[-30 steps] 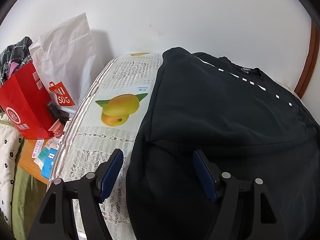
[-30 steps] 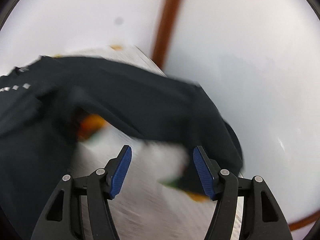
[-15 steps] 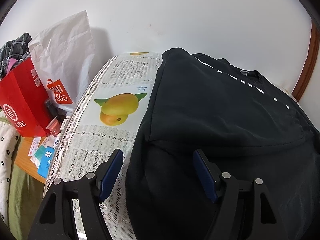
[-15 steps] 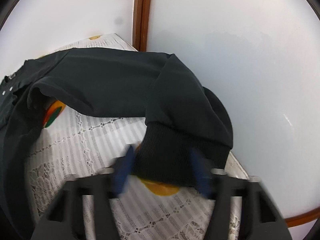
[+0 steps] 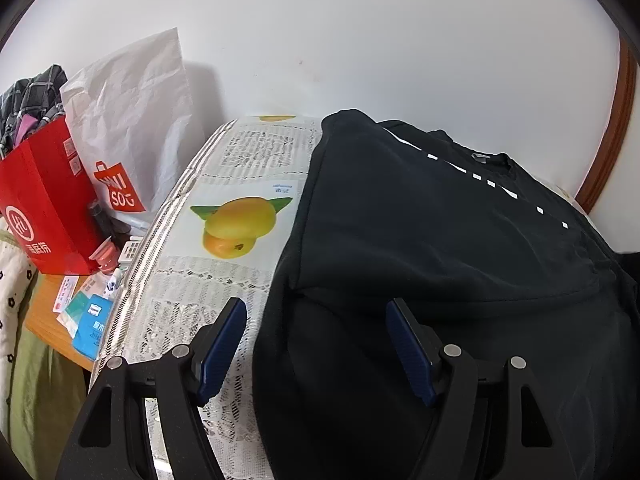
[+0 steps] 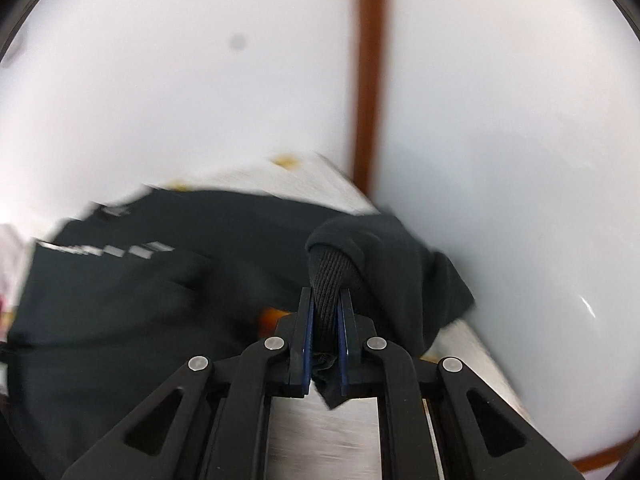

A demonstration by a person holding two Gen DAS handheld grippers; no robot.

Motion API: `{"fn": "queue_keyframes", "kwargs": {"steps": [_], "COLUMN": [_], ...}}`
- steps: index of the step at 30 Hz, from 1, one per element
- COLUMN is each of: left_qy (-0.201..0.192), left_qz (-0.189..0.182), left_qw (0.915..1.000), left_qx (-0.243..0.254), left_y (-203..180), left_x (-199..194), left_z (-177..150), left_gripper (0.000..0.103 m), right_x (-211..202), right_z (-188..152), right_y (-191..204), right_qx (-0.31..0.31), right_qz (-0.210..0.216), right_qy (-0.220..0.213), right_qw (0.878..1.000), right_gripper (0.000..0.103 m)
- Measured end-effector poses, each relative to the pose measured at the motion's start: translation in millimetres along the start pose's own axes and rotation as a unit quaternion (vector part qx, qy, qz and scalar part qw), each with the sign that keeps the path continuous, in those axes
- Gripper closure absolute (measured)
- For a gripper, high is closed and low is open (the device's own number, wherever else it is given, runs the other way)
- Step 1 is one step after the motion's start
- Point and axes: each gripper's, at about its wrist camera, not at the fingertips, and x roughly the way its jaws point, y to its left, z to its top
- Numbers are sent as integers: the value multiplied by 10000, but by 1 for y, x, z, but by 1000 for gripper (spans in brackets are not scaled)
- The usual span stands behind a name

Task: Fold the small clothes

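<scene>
A black sweatshirt (image 5: pixel 440 248) with small white marks lies spread on a table with a lace cloth printed with mangoes (image 5: pixel 224 248). My left gripper (image 5: pixel 316 340) is open and hovers over the sweatshirt's left edge, holding nothing. In the right wrist view my right gripper (image 6: pixel 325 312) is shut on the ribbed cuff (image 6: pixel 330 276) of the sweatshirt's sleeve (image 6: pixel 384 264) and holds it lifted above the table. The sweatshirt's body (image 6: pixel 132 292) lies to the left, blurred by motion.
A red paper bag (image 5: pixel 44 204) and a white paper bag (image 5: pixel 128 128) stand left of the table on a lower wooden surface (image 5: pixel 48 312) with small packets. A white wall with a brown trim strip (image 6: pixel 370 80) is close behind the table.
My right gripper closed on the sleeve cuff and lifted it, moving fast. My left gripper stayed open and barely moved.
</scene>
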Motion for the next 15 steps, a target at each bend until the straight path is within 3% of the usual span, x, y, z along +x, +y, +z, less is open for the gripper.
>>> {"fn": "queue_keyframes", "kwargs": {"steps": [4,8,12,15], "left_qy": [-137,42,396,372], "left_qz": [286,163,167,146], "left_qw": [9994,9998,9989,9991], "left_qx": [158,-106,-174,-166], "left_y": [-1,11,16,14], "left_x": [-1,6,17,16], "left_z": [0,1,-1,-3], "left_gripper": [32,32,32,32], "right_x": [-5,-11,-13,-4], "right_z": [33,35,28,27], "right_y": [76,170,260,322], "right_qx": [-69,-376,-701,-892], "right_qz": [1017,1792,2595,3049], "right_qy": [34,86,203,252], "right_qw": [9948,9831,9630,9479], "right_gripper": [93,93,93,93]}}
